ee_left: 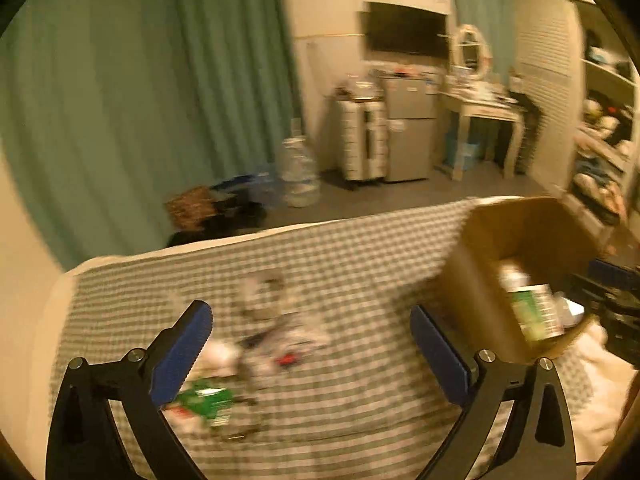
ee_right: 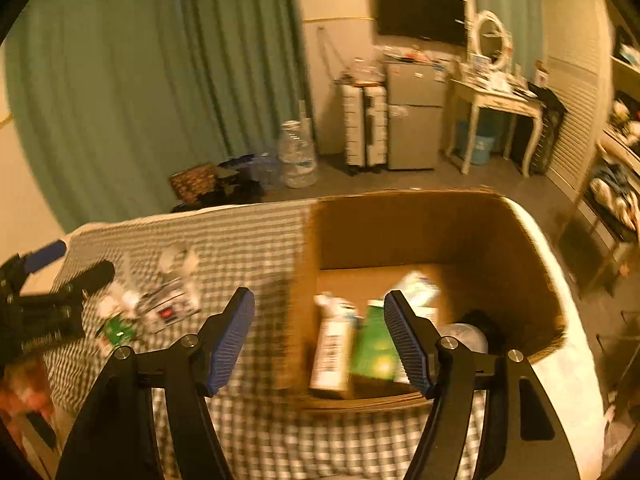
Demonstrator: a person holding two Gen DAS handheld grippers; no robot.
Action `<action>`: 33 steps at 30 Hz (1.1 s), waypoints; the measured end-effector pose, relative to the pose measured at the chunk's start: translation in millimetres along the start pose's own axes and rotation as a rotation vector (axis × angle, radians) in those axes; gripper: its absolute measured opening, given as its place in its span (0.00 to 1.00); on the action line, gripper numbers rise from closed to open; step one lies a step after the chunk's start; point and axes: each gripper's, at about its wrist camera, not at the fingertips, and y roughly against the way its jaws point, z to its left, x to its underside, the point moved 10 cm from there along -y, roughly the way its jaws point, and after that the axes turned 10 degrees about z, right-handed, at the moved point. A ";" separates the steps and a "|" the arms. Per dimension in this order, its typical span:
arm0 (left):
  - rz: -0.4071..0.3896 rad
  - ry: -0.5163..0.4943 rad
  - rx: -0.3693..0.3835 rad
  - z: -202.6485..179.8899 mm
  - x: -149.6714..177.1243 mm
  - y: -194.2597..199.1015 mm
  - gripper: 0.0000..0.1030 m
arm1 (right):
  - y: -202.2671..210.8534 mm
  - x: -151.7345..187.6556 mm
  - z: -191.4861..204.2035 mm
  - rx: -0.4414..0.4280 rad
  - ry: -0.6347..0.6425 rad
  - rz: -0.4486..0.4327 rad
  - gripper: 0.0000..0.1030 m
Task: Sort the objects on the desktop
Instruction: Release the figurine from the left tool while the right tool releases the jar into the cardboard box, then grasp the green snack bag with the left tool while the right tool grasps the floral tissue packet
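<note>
Both grippers hang above a surface (ee_right: 248,240) covered with a green-and-white checked cloth, and both views are smeared by motion blur. The left gripper (ee_left: 312,344) has its blue-padded fingers (ee_left: 182,354) spread wide with nothing between them; below and between them lies a loose heap of small items (ee_left: 276,332), among them white crumpled pieces, a printed packet with a red mark and a green packet (ee_left: 208,400) near the left finger. The right gripper (ee_right: 320,340) is likewise wide apart and empty, poised over the near left edge of an open cardboard box (ee_right: 400,224) that stands on the right part of the cloth. Inside the box lie a white carton (ee_right: 332,352), a green carton (ee_right: 376,348) just beside it, a white packet behind them and something rounded and pale with a dark object in the right corner; blur hides what these last are. In the right wrist view the left gripper shows at the left edge, near the heap. Beyond the cloth stand green curtains (ee_right: 140,80), a large water bottle (ee_right: 298,156) on the floor and a small fridge (ee_right: 412,116).
</note>
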 end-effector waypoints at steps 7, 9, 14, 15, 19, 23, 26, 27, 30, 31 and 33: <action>0.078 0.106 -0.127 116.6 69.2 -38.6 0.99 | -33.4 20.2 90.1 -0.122 0.091 0.023 0.70; 0.123 0.124 -0.121 130.2 93.3 -60.0 0.99 | -51.8 25.3 115.0 -0.157 0.105 0.049 0.70; 0.180 0.161 -0.093 141.8 130.6 -105.5 0.99 | -94.2 45.0 156.6 -0.174 0.151 0.118 0.70; 0.191 0.147 -0.087 139.5 137.2 -118.3 0.99 | -102.4 48.3 161.9 -0.171 0.162 0.133 0.70; 0.220 0.094 -0.102 133.0 148.1 -146.9 0.99 | -132.9 55.3 172.3 -0.153 0.188 0.182 0.70; 0.240 0.127 -0.046 126.8 150.9 -171.7 0.99 | -163.0 49.2 177.4 -0.176 0.169 0.207 0.70; 0.244 0.103 -0.051 126.2 153.3 -181.1 0.85 | -181.6 42.3 192.3 -0.223 0.168 0.211 0.70; 0.245 0.080 -0.057 124.0 154.6 -184.3 0.77 | -184.3 43.6 199.6 -0.237 0.171 0.212 0.70; 0.249 0.058 -0.061 121.4 156.6 -193.4 0.72 | -205.7 40.8 217.9 -0.246 0.171 0.237 0.70; 0.245 0.058 -0.058 121.4 155.0 -194.4 0.70 | -211.2 40.5 223.1 -0.257 0.159 0.246 0.70; 0.232 0.071 -0.042 123.0 152.6 -193.8 0.57 | -219.2 41.8 234.0 -0.290 0.126 0.266 0.70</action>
